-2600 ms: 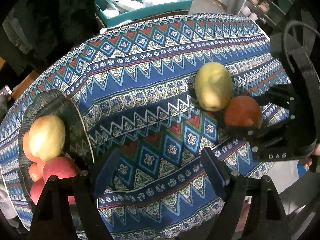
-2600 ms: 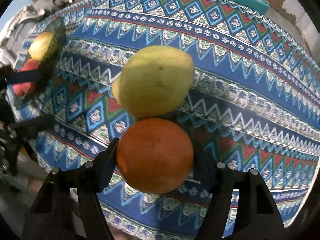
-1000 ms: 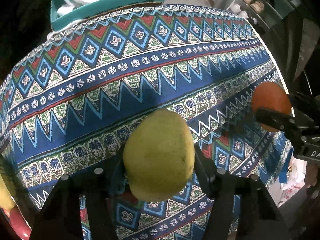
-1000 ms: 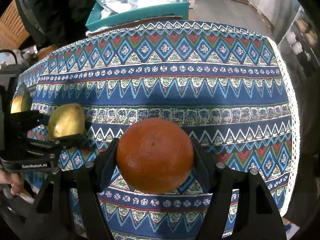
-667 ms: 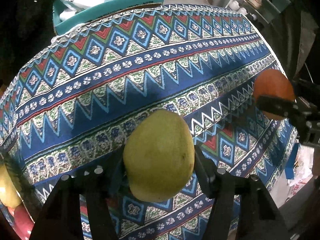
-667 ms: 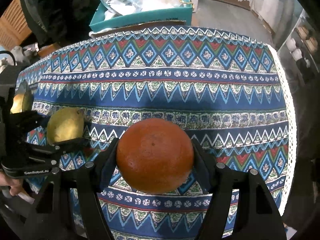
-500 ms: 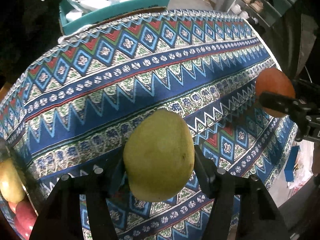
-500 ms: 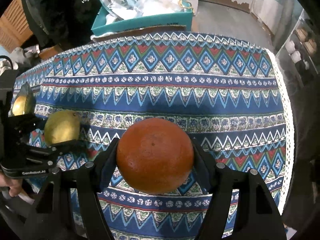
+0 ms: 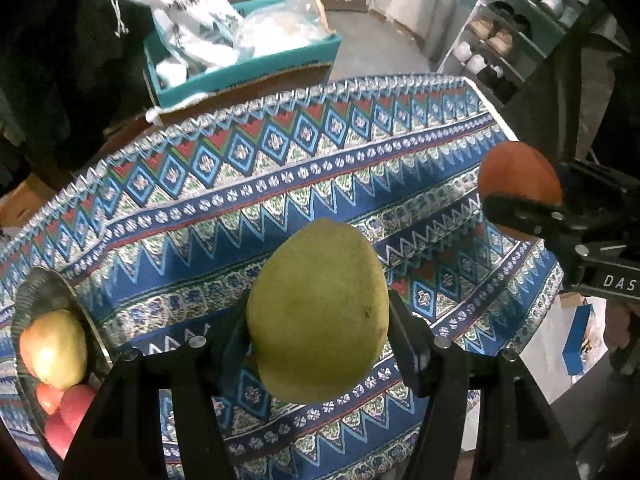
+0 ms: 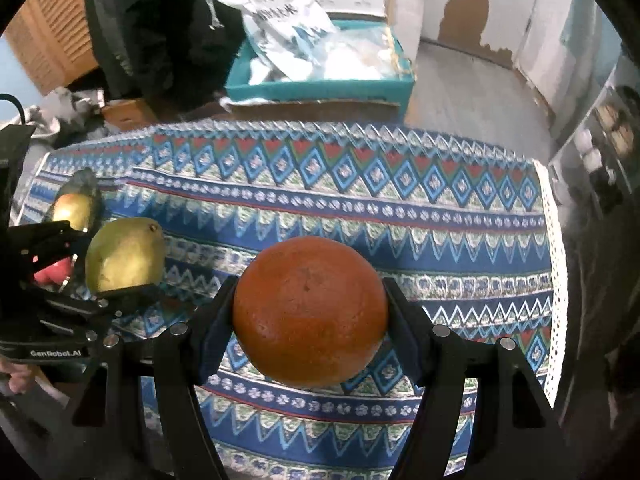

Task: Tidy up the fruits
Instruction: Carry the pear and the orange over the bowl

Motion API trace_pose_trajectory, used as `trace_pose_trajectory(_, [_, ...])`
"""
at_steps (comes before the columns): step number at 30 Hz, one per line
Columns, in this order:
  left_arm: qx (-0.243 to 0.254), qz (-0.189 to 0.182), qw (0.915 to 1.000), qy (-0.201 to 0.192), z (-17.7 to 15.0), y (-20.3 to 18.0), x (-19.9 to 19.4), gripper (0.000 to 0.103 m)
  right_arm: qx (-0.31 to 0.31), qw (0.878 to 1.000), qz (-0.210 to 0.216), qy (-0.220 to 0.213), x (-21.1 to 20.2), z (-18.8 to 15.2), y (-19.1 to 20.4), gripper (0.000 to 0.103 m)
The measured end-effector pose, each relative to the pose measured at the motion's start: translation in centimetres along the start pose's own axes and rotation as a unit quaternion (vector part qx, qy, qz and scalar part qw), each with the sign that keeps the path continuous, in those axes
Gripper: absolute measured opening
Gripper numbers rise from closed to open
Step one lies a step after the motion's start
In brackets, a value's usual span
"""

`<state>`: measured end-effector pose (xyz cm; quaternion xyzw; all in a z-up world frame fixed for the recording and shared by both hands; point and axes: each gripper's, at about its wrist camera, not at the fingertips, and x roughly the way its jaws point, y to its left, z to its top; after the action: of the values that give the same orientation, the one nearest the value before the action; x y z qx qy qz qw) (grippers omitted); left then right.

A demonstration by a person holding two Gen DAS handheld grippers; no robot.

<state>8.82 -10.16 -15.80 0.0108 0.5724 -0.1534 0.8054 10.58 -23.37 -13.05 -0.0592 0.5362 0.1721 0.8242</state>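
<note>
Green mango (image 9: 318,312) pinched upright in the left tongs (image 9: 318,344), orange (image 10: 310,310) in the right tongs (image 10: 310,336); bowl (image 9: 24,292) lies left of the mango, nearer the left hand.

The left hand-held gripper (image 9: 318,334) is matt black plastic with small bright metal screw heads; the right hand-held gripper (image 10: 308,332) has the same finish. The green mango (image 9: 318,312) has smooth, dull skin with fine speckles. The orange (image 10: 310,312) has a finely pitted peel with a faint sheen. A woven cloth (image 9: 280,184) with a lace-like white edging covers the worktop, matt and slightly textured. At the left, the dark fruit bowl (image 9: 44,286) has a ribbed rim and looks semi-glossy. Beyond the far edge, a teal cardboard box (image 10: 320,88) holds crinkled glossy plastic bags (image 10: 288,28).
</note>
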Motion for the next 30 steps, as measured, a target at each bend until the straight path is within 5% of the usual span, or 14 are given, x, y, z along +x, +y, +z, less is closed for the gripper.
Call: trace_pose_trajectory(30, [-0.031,0.015,0.9952,-0.091,-3.7,4.9,-11.5,0.064,-0.069,0.994,0.065,-0.056,-4.8,4.4,10.5,0.07])
